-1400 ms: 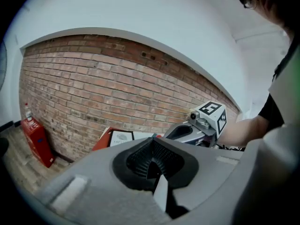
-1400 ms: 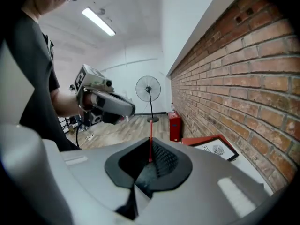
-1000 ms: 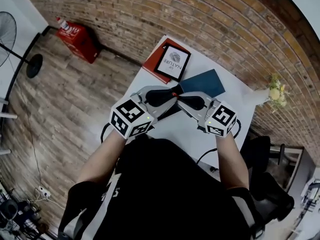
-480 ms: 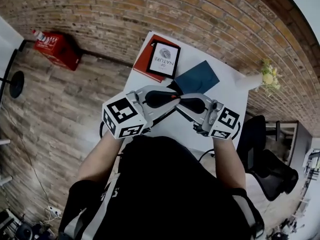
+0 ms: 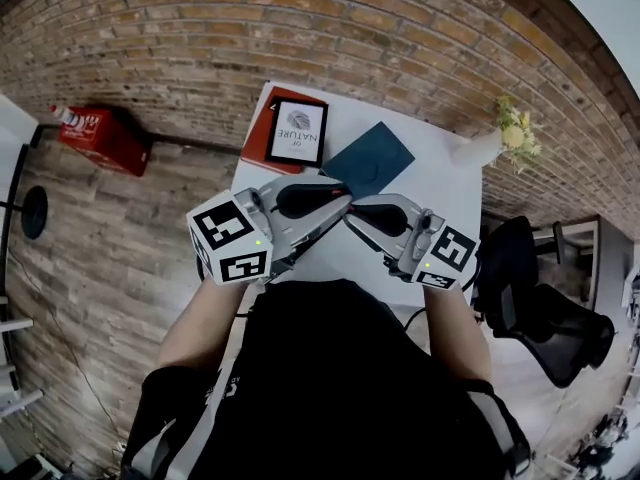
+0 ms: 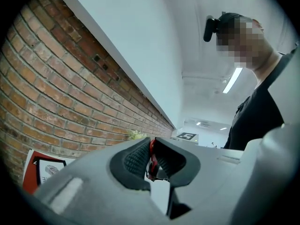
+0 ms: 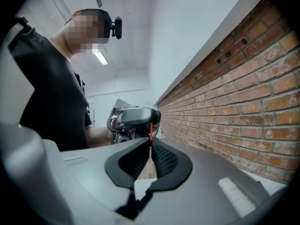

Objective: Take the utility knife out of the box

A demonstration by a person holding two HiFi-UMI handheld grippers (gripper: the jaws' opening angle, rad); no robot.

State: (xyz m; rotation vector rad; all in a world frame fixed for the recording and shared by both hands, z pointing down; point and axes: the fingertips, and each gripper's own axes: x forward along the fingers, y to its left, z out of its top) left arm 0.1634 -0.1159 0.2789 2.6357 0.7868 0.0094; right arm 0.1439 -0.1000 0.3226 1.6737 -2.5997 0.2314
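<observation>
— Both grippers have been rising off the table over the last second, tips together all the while, and the table is sliding farther back in the head view.

— What are the claws doing?

— The left gripper (image 5: 338,200) is pinching a slim red thing between its pads, which I am taking for the utility knife (image 6: 151,157). The right gripper (image 5: 354,214) is clamping nearly flat on its other end, with only a thin red edge showing between the pads. So the knife is hanging in the air between the two, above the near part of the white table (image 5: 435,183) and clear of the box.

— How is it going to handle?

— Light and stiff, I am guessing, with a smooth shell that could be slipping in a shallow pinch (there is a blade somewhere, though I am not seeing which end). Gripping the body flat-on is looking safest.

— Which way is it lying?

— Its long axis is running left to right, from one claw to the other, roughly level.

— And farther off?

— The dark blue box (image 5: 368,158) is lying flat on the table past the grippers. A red book (image 5: 254,150) carrying a framed card (image 5: 297,131) is sitting at its left, flowers (image 5: 515,128) are standing far right, and the brick wall (image 5: 350,38) is running behind everything.
</observation>
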